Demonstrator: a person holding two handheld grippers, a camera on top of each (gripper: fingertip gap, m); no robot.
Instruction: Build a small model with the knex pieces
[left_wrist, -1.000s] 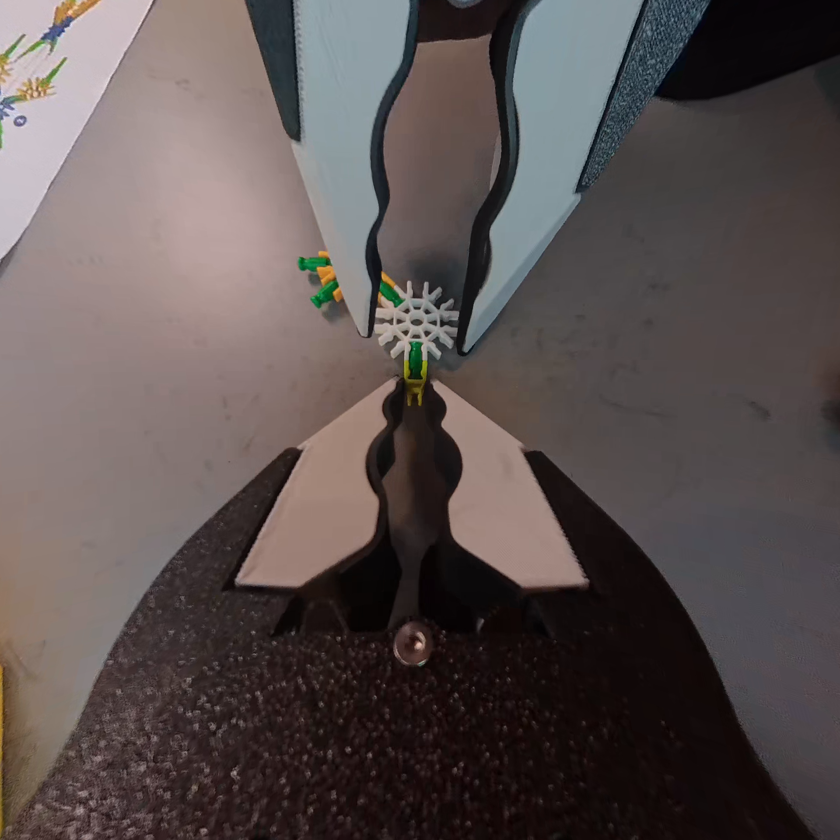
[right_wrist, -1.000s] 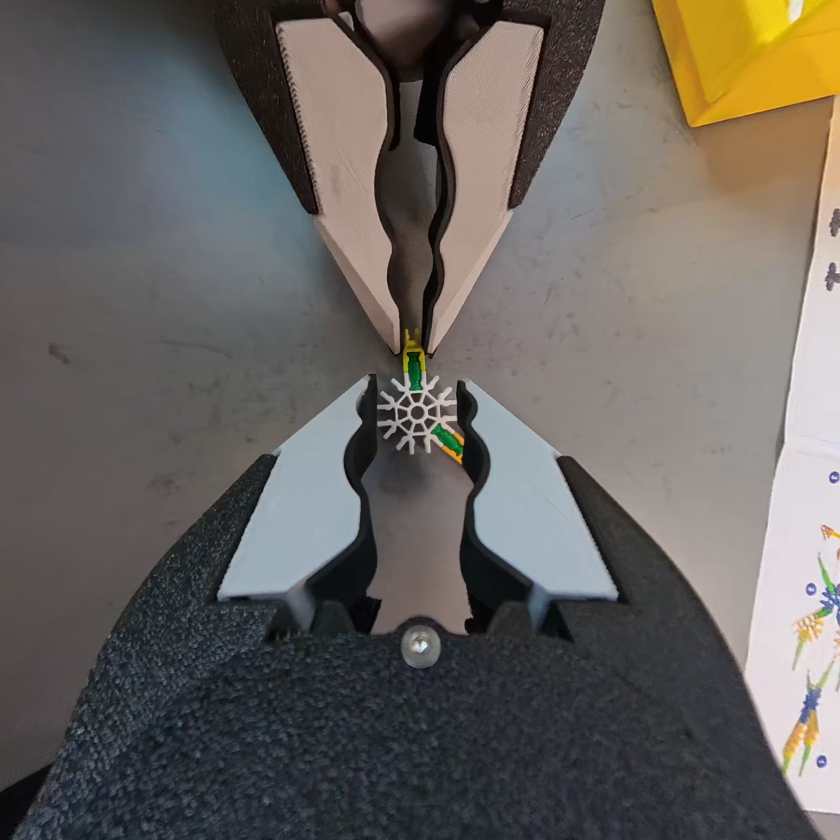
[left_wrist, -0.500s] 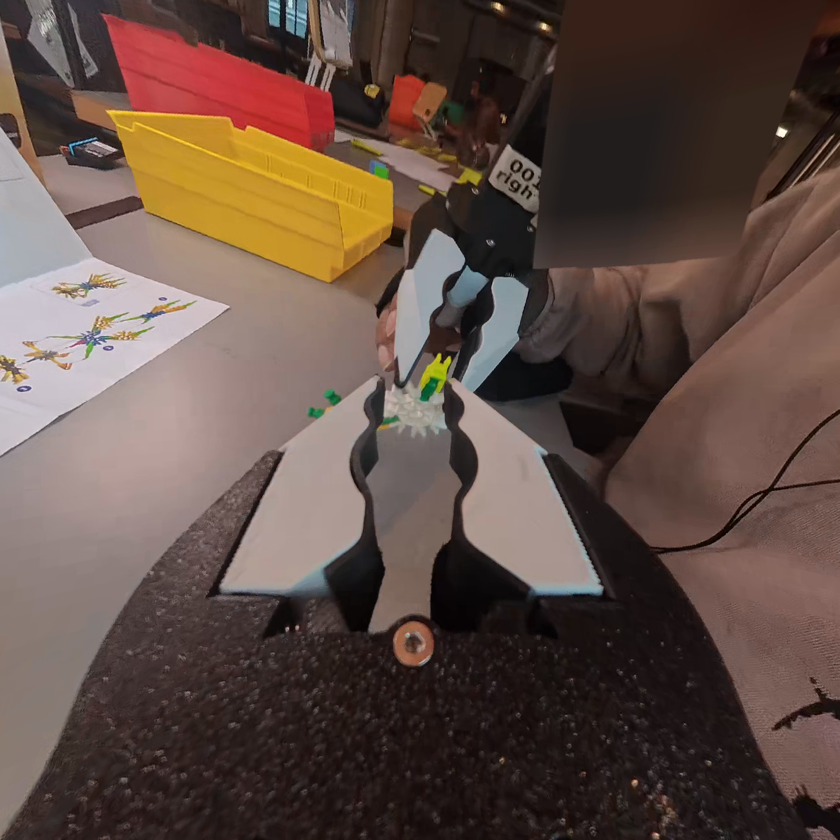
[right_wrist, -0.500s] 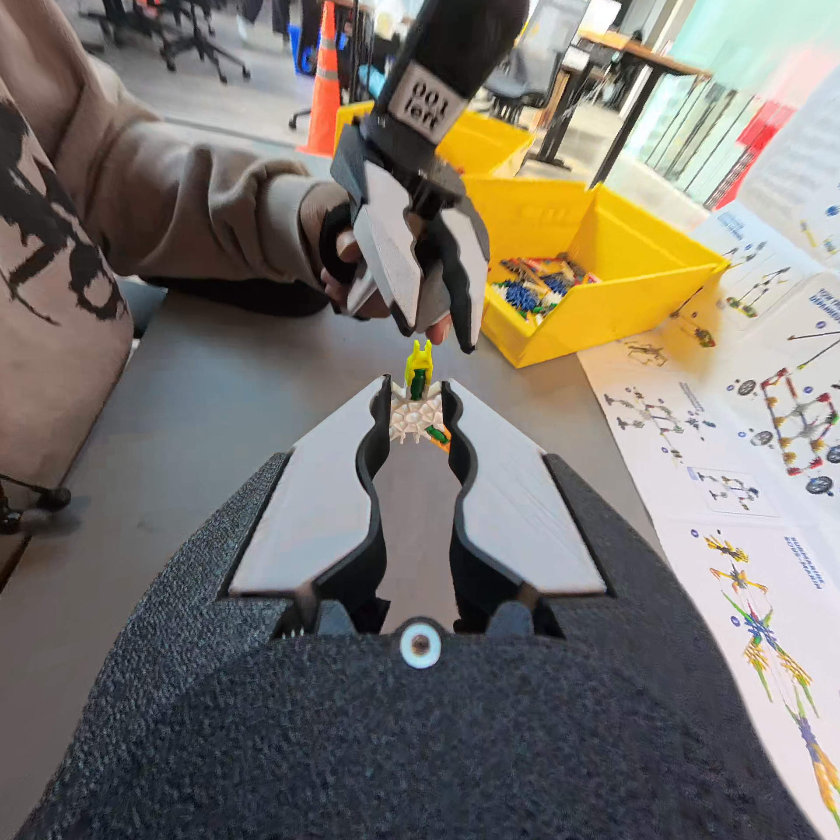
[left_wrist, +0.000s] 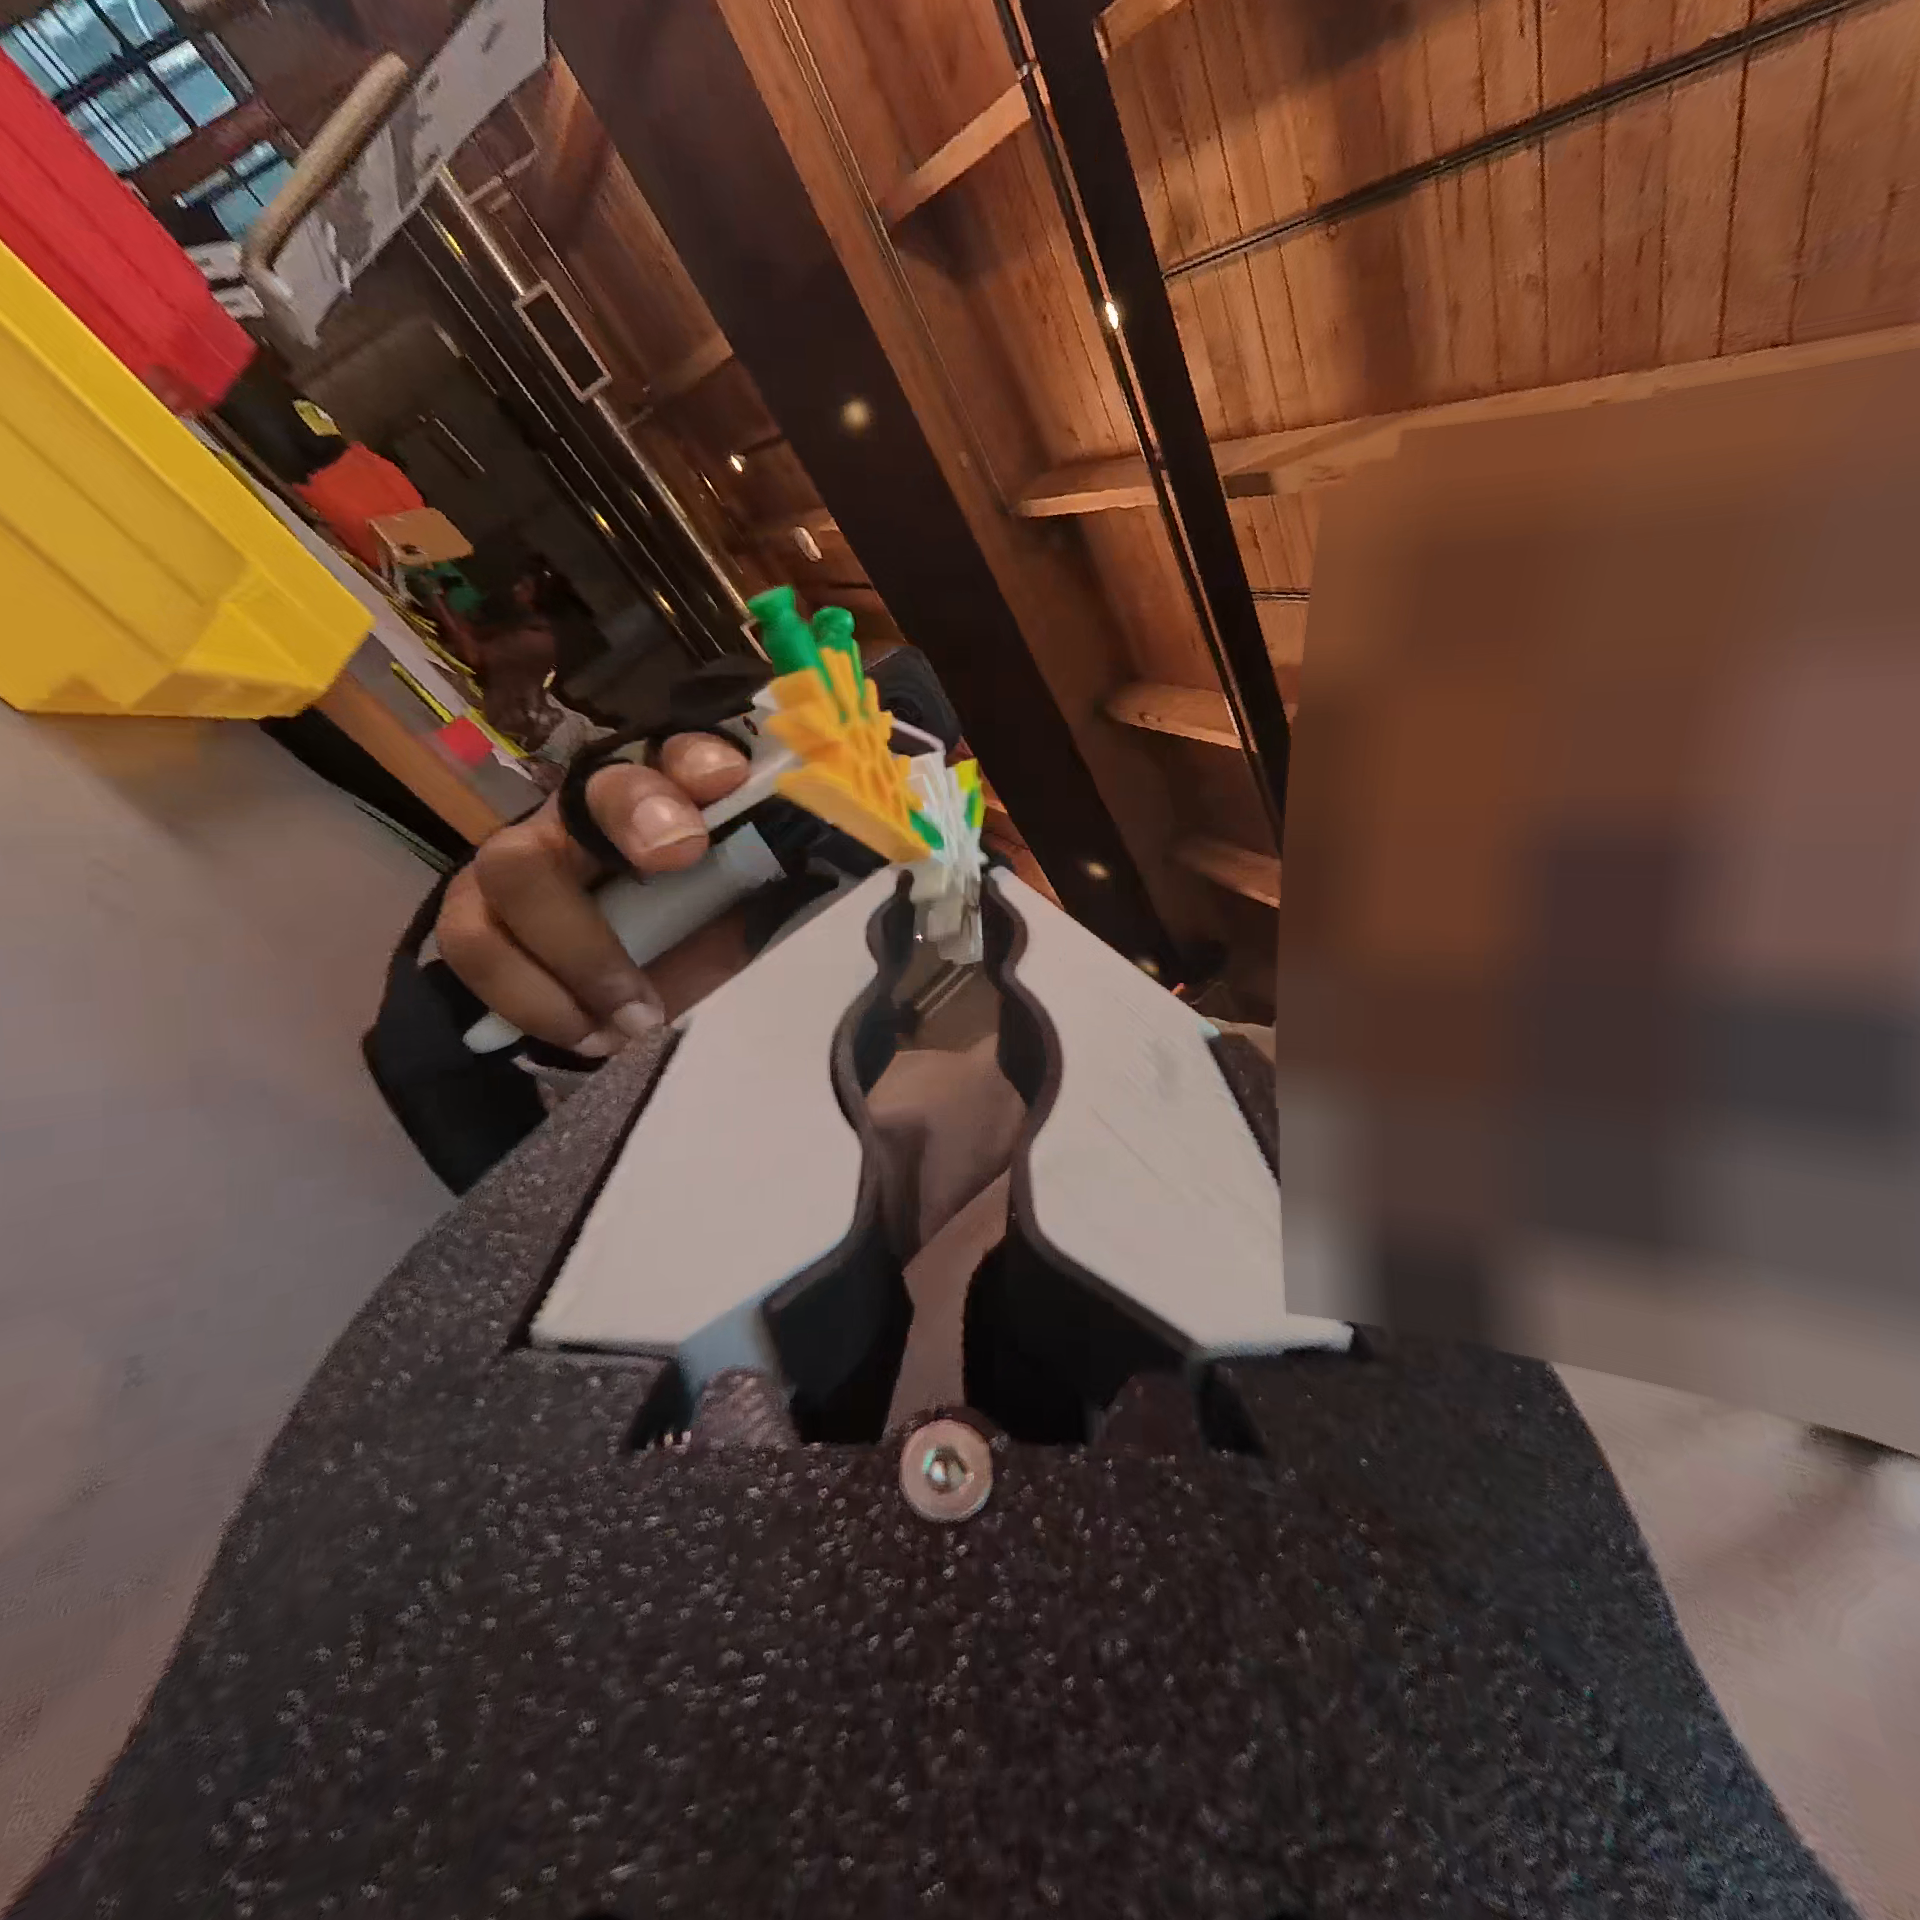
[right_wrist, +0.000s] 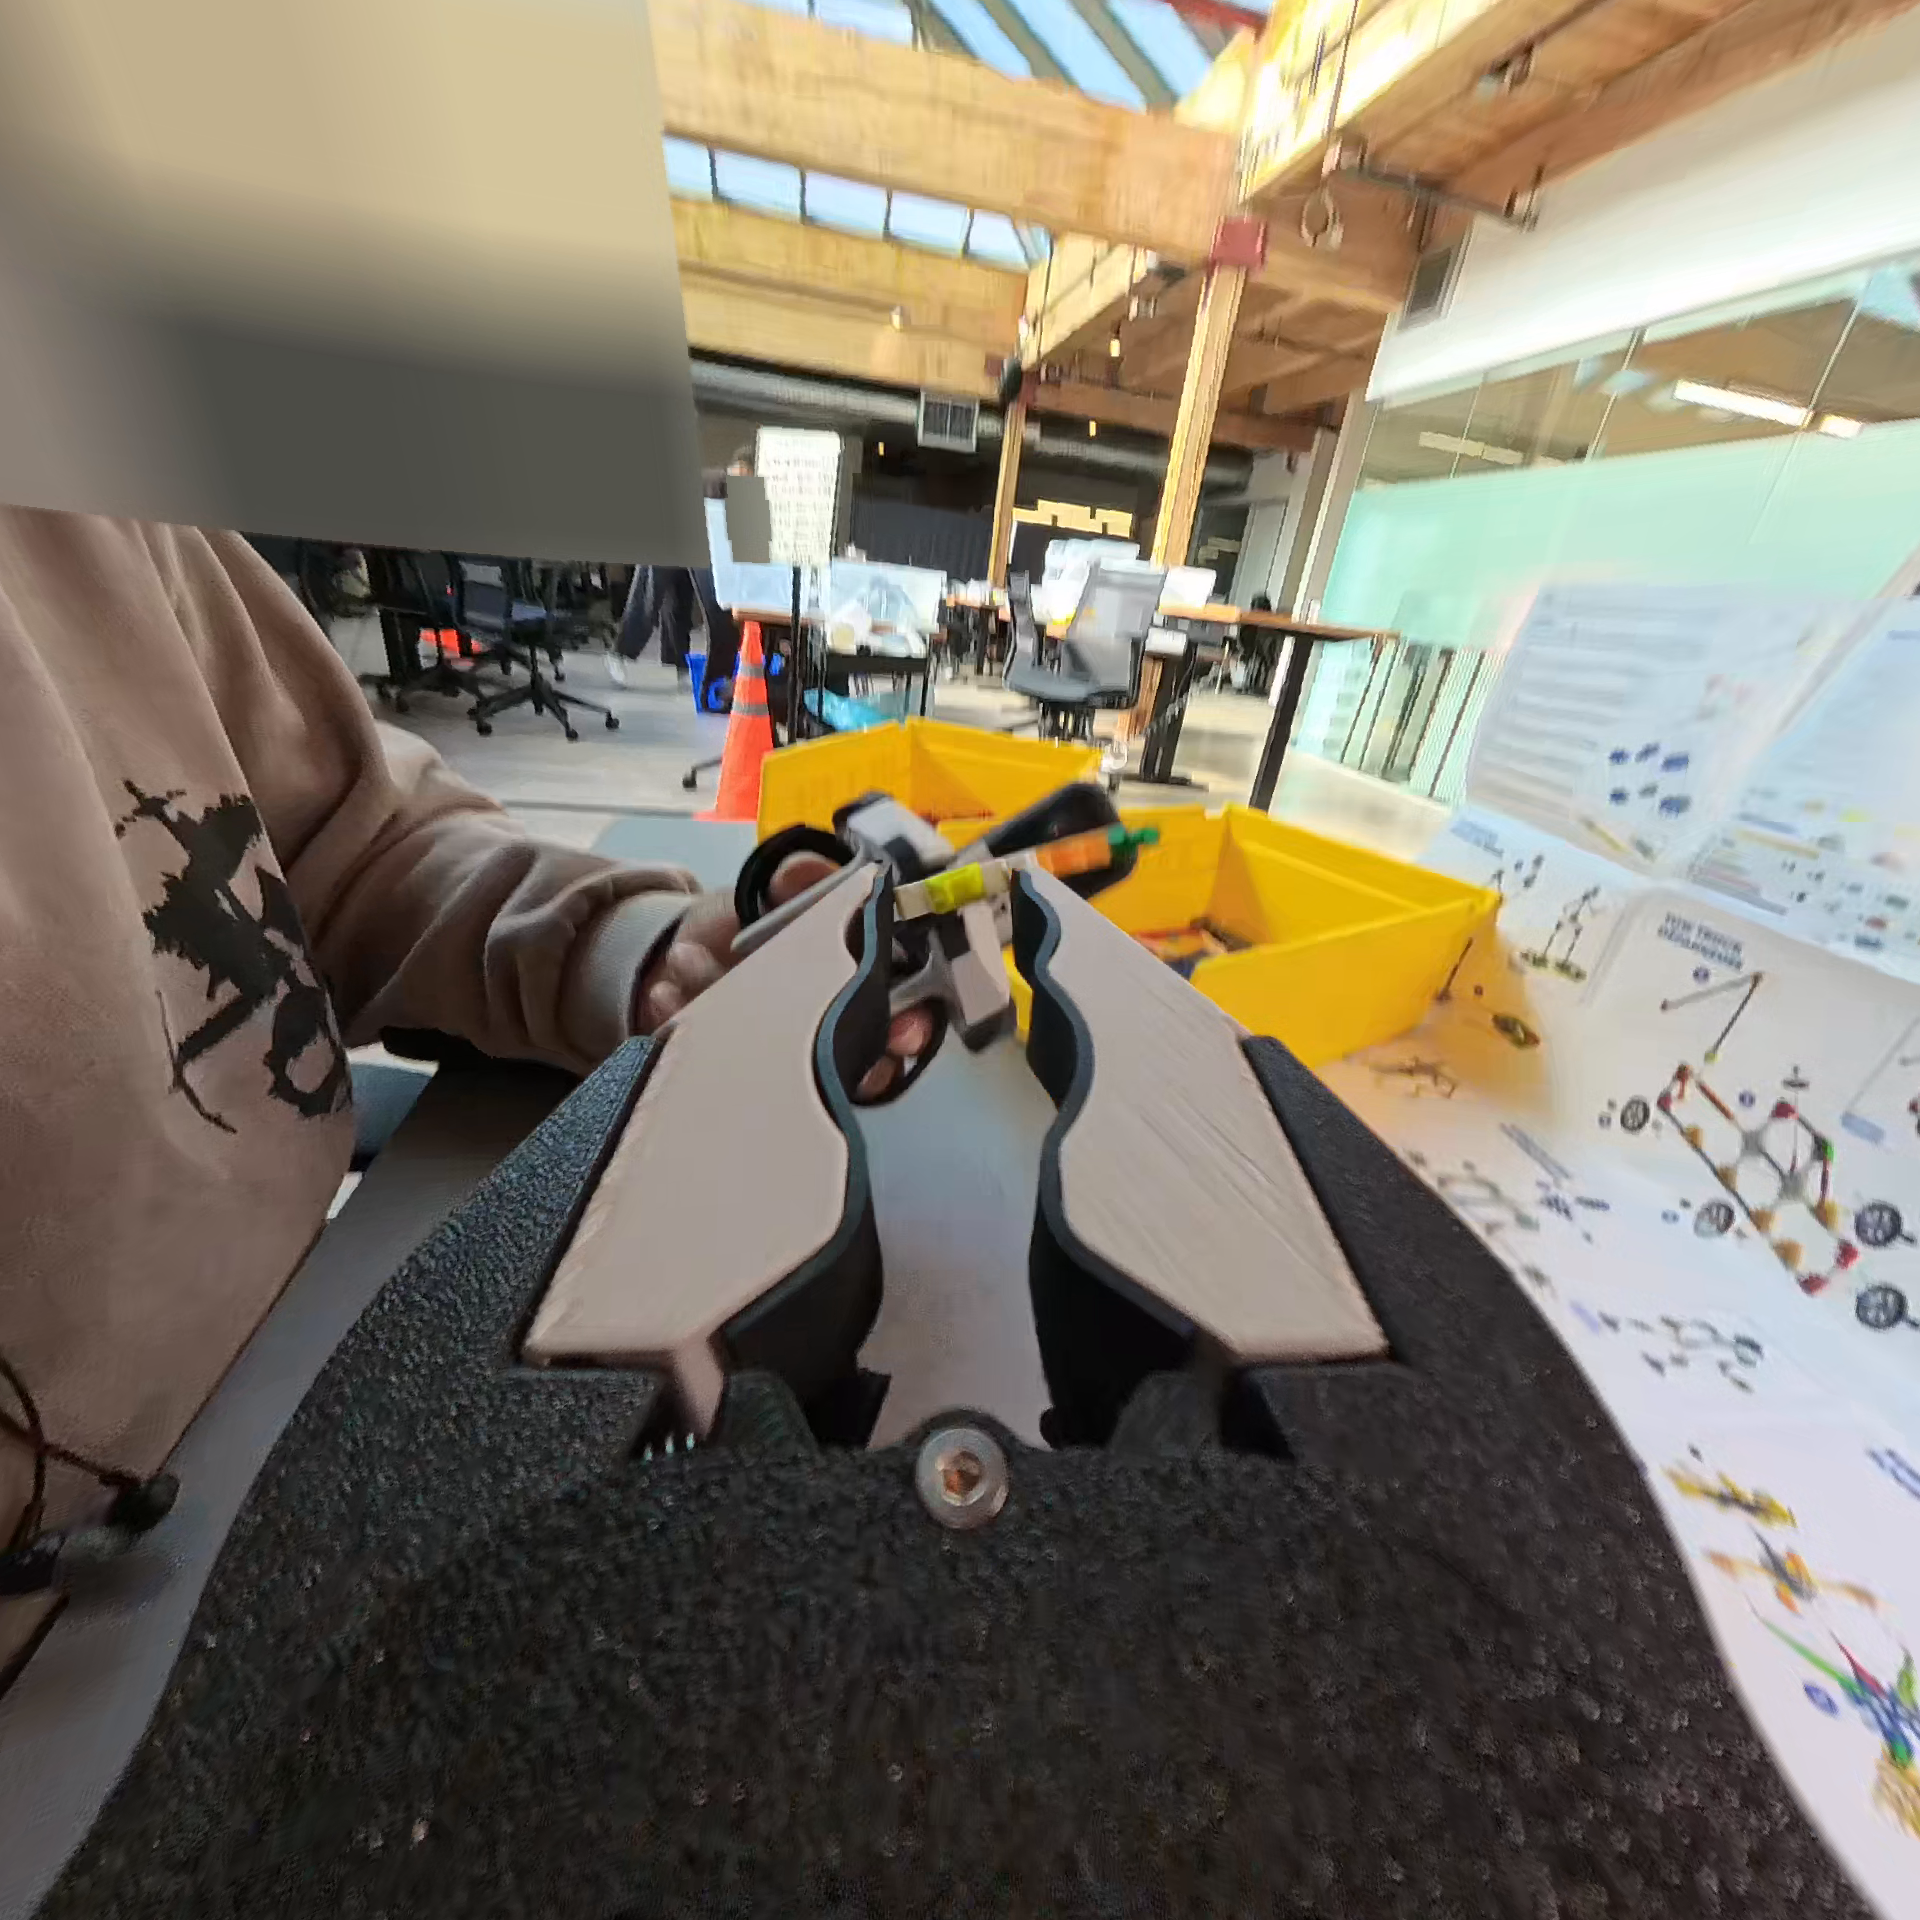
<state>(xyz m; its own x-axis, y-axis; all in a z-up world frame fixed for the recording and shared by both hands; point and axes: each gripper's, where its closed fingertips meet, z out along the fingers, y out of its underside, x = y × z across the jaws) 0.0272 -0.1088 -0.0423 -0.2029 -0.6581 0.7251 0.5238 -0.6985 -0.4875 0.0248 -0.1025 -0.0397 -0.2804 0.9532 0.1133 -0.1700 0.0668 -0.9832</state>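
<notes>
Since half a second before, both tools had been raised and tilted upward: the left wrist view, which had looked across the table (left_wrist: 156, 1091), now took in wooden ceiling boards, and the assembly had been turned from face-on to nearly edge-on. The left tool (left_wrist: 945, 896) stood with its jaws narrowly apart at centre frame, and the white connector (left_wrist: 943, 847) sat between their tips, apparently clamped by its edge; motion blur limited certainty. Orange connectors (left_wrist: 842, 753) and green rods (left_wrist: 795, 634) fanned up and left from that hub. The right tool (right_wrist: 954, 883) had its jaws set against opposite sides of the same connector, which was seen edge-on with a yellow clip (right_wrist: 951, 890) across the gap, so it was closed on the piece. The assembly was therefore held in the air between the two tools, clear of the table. The person's hand (left_wrist: 551, 935) gripped the right tool's handle just left of the assembly and crowded that side. Elsewhere were a yellow bin (right_wrist: 1330, 935) at centre right holding loose pieces, printed instruction sheets (right_wrist: 1714, 1143) along the right edge, an orange cone (right_wrist: 746, 727) beyond, and a red bin (left_wrist: 83, 260) at upper left.
</notes>
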